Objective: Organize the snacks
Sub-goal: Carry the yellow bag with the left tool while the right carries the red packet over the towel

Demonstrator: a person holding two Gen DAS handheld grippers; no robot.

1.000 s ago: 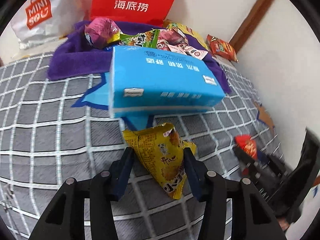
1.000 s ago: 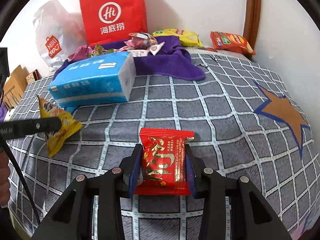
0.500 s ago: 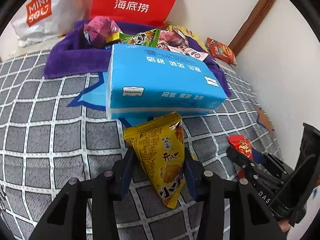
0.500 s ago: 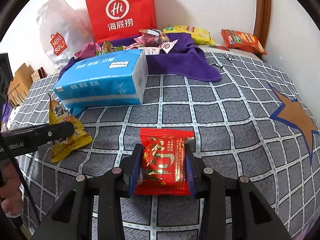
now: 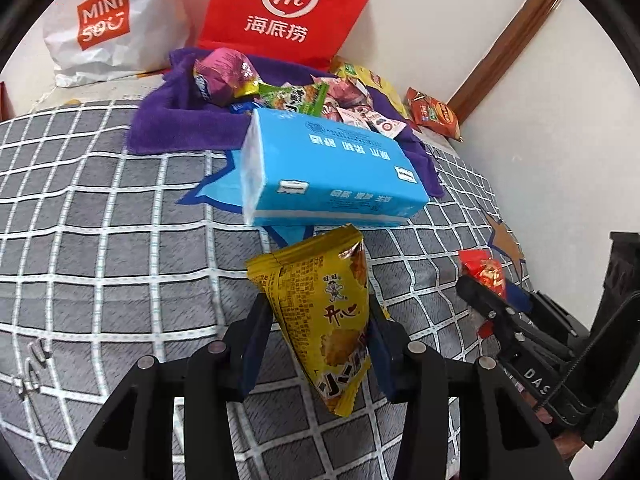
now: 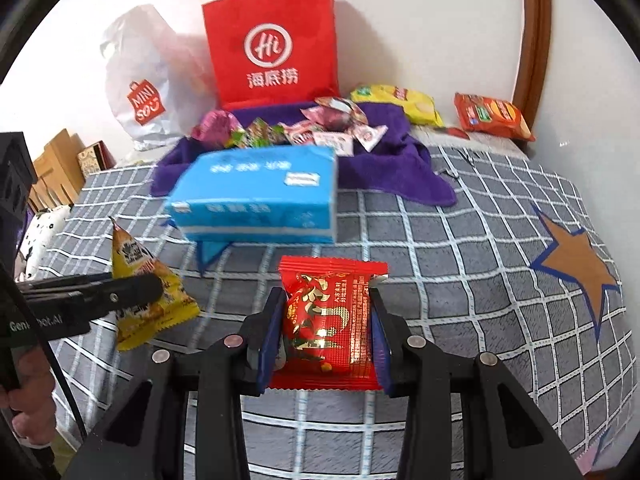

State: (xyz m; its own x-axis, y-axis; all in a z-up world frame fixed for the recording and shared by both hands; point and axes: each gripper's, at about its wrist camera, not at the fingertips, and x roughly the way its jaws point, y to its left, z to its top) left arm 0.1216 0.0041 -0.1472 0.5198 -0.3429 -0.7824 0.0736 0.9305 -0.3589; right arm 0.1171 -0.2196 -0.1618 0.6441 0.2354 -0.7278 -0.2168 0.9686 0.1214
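My left gripper (image 5: 320, 312) is shut on a yellow snack packet (image 5: 324, 304), held up off the checked bedspread (image 5: 100, 240). The same packet (image 6: 144, 292) shows at the left of the right wrist view. A red snack packet (image 6: 328, 316) is pinched between the blue pads of my right gripper (image 6: 328, 316), also lifted clear of the bed. That red packet (image 5: 484, 272) peeks out at the right of the left wrist view. Behind both lies a blue tissue pack (image 5: 328, 168), and further back a heap of small snacks (image 6: 320, 128) rests on a purple towel (image 6: 392, 172).
A red paper bag (image 6: 272, 48) and a white Miniso bag (image 6: 148, 80) stand against the wall. A yellow chip bag (image 6: 408, 100) and an orange packet (image 6: 492, 116) lie at the far right by a wooden bedpost (image 6: 532, 32). A hand (image 6: 24, 404) grips the left tool.
Both grippers have risen with their packets. The yellow packet has come up off the bedspread and stands more upright; the red packet has left the bed too.
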